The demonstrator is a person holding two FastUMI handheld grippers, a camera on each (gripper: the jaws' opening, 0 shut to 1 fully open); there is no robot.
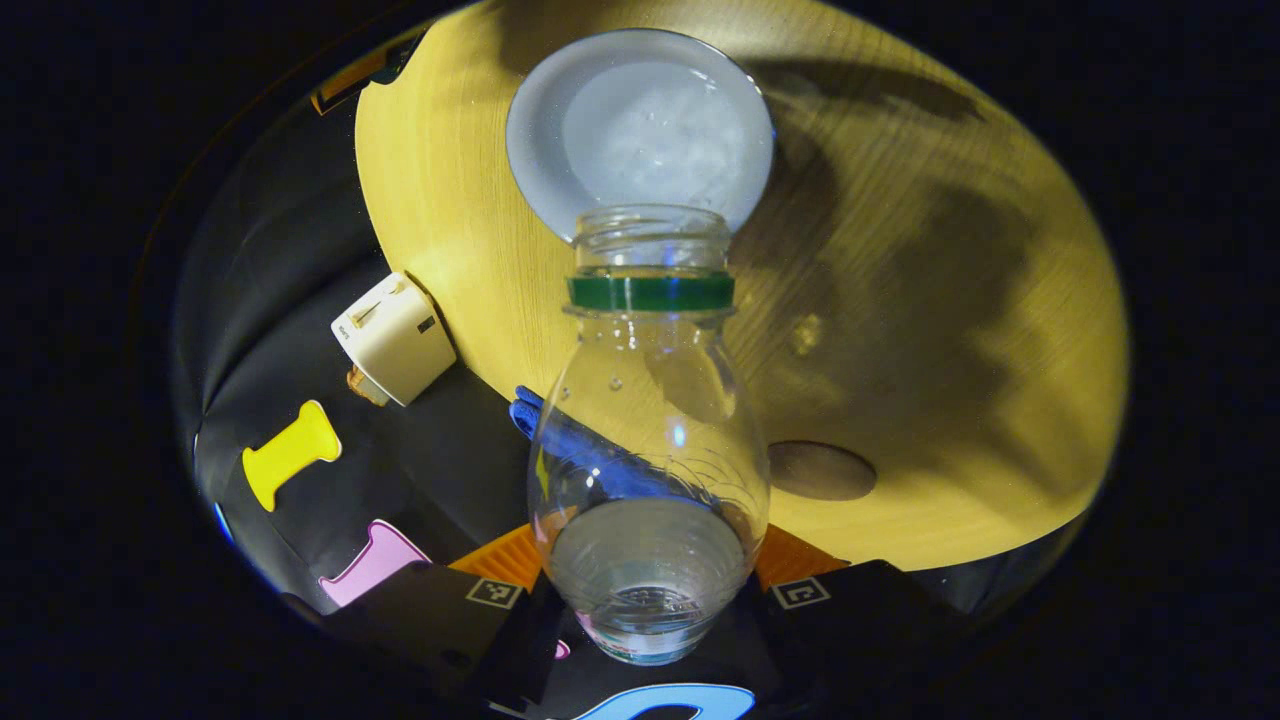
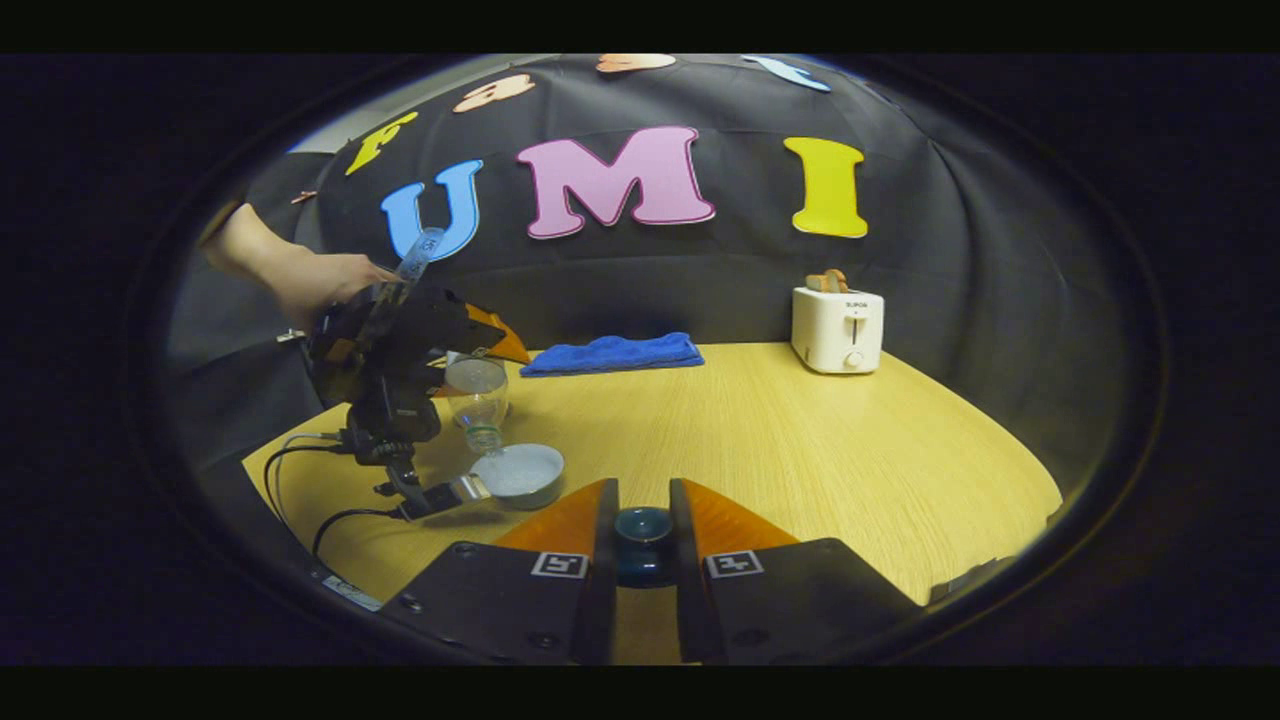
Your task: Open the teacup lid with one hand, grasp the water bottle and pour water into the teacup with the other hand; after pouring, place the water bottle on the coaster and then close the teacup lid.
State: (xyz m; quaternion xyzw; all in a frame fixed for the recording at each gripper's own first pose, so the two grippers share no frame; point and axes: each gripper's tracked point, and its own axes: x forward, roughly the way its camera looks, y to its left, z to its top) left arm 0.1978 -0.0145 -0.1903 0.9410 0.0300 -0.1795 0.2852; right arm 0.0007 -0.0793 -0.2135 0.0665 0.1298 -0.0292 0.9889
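My left gripper (image 1: 645, 575) is shut on a clear water bottle (image 1: 650, 420) with a green neck ring, tipped mouth-down. The open mouth hangs just over the pale, uncovered teacup (image 1: 640, 120). Right of the bottle, a brown round coaster (image 1: 820, 470) lies on the table. In the right gripper view, my right gripper (image 2: 643, 520) is shut on the dark teal teacup lid (image 2: 643, 535), partly hidden between the fingers. Further left in that view, a hand holds the left gripper (image 2: 470, 360) with the bottle (image 2: 478, 395) tilted above the teacup (image 2: 520, 472).
A white toaster (image 2: 838, 328) with bread in it stands at the back right of the round wooden table (image 2: 780, 440). A folded blue cloth (image 2: 612, 353) lies at the back. Black cables (image 2: 300, 460) trail over the table's left edge.
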